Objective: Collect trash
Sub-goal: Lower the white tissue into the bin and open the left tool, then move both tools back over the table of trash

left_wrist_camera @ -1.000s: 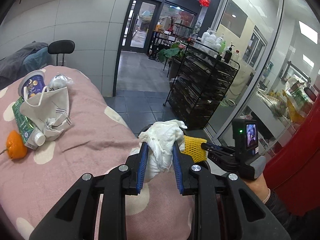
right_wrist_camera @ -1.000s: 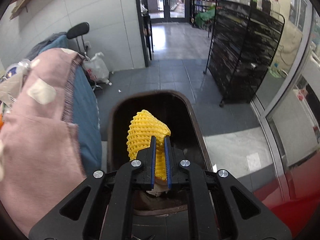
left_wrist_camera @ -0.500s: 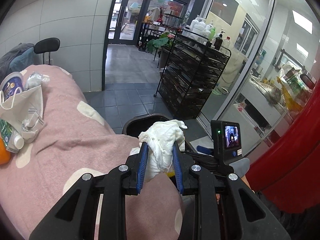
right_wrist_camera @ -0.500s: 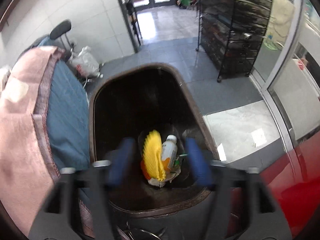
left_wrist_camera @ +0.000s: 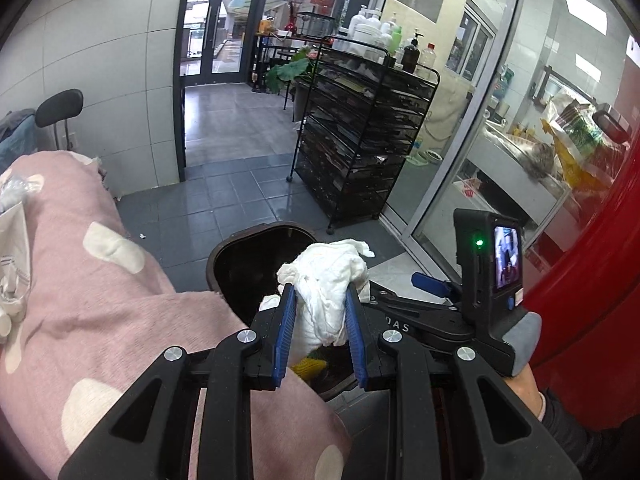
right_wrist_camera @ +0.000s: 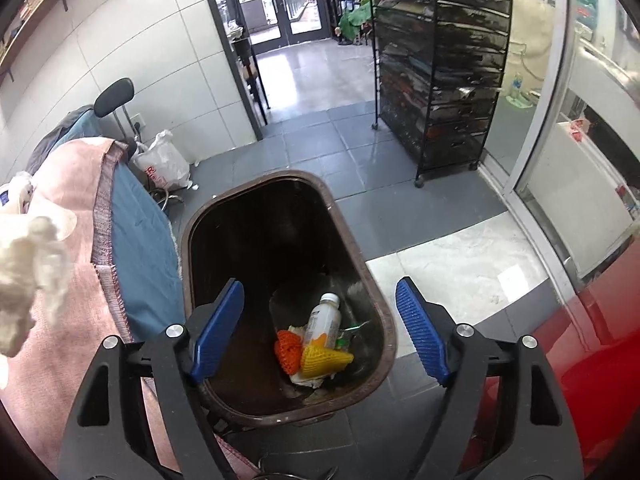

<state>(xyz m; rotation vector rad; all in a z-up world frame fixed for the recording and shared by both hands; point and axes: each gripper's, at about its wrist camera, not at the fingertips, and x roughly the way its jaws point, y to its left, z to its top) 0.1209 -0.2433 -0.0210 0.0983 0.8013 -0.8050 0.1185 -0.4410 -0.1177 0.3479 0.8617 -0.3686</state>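
Disposal step in hand; right gripper (right_wrist_camera: 320, 330) had just been opening, jaws wide and empty above the brown trash bin (right_wrist_camera: 384, 292); yellow foam net (right_wrist_camera: 326, 358) lay at the bin bottom beside a small bottle (right_wrist_camera: 322, 320); left gripper (left_wrist_camera: 320, 334) was clamped on a crumpled white tissue (left_wrist_camera: 328, 280) near the bin rim; next move probably called for carrying the tissue over the opening, then releasing.

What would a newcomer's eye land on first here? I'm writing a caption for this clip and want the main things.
The left gripper pinches a crumpled white tissue wad at the near rim of the dark brown plastic trash bin. The right gripper gapes empty over the bin, having just been opening. At the bin's bottom lie a yellow foam net, an orange net and a small white bottle.
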